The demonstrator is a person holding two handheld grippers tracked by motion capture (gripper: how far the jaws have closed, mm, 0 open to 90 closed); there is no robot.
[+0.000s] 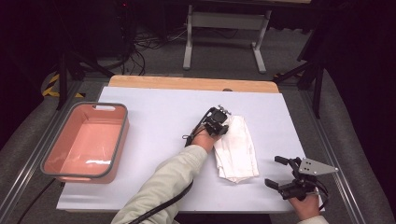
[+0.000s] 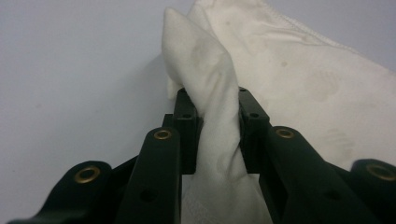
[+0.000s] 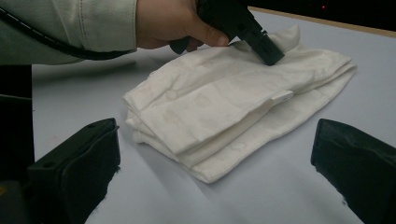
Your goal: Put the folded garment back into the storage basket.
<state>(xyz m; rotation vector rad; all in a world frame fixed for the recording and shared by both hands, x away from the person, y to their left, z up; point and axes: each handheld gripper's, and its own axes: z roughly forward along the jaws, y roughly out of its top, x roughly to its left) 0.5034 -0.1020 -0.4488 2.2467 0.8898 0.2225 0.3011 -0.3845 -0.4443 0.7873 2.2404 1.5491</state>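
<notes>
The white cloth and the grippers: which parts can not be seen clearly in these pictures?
- High view: the left gripper covers the far left corner of the white cloth.
- Left gripper view: the pinched fold hides the cloth behind it; the picture's edges cut the cloth off.
- Right gripper view: the right gripper is cut off at the bottom edge.
- How many layers the cloth has: unclear.

I am reaching my left arm forward across the table, its left gripper (image 2: 217,116) tilting down with jaws pinching a fold of the white cloth (image 3: 224,107). My right gripper (image 1: 284,175) is hovering low near the table's edge, jaws standing wide apart.
</notes>
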